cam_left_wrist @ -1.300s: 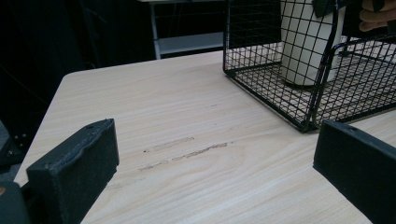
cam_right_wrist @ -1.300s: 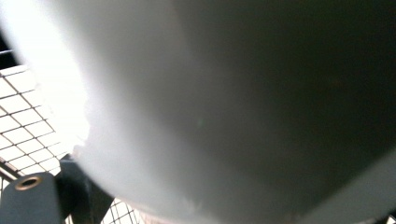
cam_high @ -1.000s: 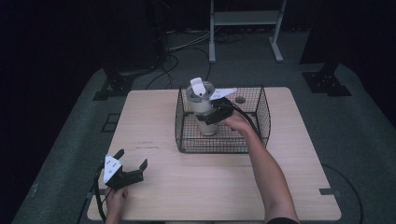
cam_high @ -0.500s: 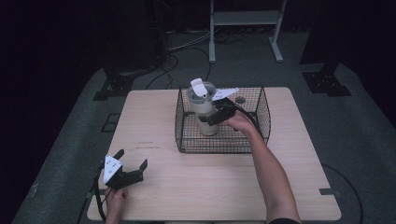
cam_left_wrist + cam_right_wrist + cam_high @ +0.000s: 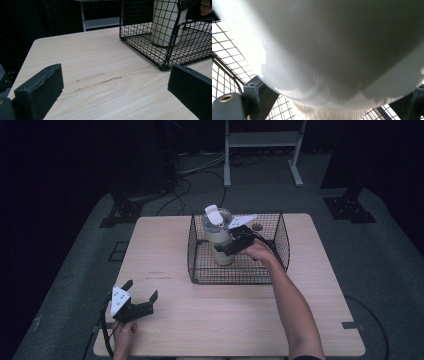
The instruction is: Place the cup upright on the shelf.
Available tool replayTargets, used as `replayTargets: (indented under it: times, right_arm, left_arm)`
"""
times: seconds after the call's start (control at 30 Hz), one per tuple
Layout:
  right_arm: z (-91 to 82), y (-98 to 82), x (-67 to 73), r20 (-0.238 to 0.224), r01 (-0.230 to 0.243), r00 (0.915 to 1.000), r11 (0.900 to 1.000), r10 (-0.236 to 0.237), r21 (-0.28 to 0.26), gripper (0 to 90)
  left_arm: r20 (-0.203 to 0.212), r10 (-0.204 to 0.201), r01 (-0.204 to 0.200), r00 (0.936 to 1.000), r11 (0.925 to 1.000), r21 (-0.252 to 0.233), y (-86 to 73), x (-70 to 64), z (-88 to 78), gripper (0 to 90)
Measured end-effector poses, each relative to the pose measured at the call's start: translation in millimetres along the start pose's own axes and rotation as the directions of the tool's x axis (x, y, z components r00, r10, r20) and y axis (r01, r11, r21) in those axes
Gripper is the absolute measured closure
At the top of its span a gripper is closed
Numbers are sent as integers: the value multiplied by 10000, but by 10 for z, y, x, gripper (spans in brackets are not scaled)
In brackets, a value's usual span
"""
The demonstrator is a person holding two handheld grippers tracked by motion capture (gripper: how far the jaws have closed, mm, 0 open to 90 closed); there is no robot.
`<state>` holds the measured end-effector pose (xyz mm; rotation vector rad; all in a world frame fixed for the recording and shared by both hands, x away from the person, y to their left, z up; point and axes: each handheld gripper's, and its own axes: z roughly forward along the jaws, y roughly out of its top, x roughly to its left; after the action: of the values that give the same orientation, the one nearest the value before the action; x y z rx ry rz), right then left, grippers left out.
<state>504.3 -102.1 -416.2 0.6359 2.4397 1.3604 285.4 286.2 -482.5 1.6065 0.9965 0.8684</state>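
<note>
A tall white tumbler (image 5: 218, 242) with a raised flip lid (image 5: 214, 215) stands upright inside a black wire basket (image 5: 235, 279) at the back middle of the table. My right gripper (image 5: 225, 248) reaches into the basket from the right and is shut on the tumbler's body. In the right gripper view the tumbler (image 5: 337, 50) sits between the two jaws. My left gripper (image 5: 141, 288) rests open at the table's front left with nothing between its jaws. In the left gripper view the basket (image 5: 150, 50) and tumbler (image 5: 165, 22) lie ahead to the right.
A small dark round object (image 5: 257, 227) lies in the basket's back right corner. The wooden table (image 5: 210, 320) has faint scuff marks (image 5: 100, 81) in front of the left gripper. Cables and a metal stand (image 5: 260, 140) are on the floor behind.
The right gripper and the tumbler have drifted slightly to the right inside the basket. The left gripper has stayed in place.
</note>
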Motion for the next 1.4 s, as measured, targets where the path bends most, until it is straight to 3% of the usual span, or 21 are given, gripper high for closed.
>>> replayTargets:
  times: [0.73,1.4]
  right_arm:
    - [-208,-96,-24,224,-151,9996,9997,146,200,97]
    - [-567,-41,3,528,-489,9975,9981,469,372,130]
  left_arm:
    - [-28,23,-23,10000,10000,-37,-2,-7,8,0]
    - [1,56,-56,10000,10000,0,-1,-12,4,0]
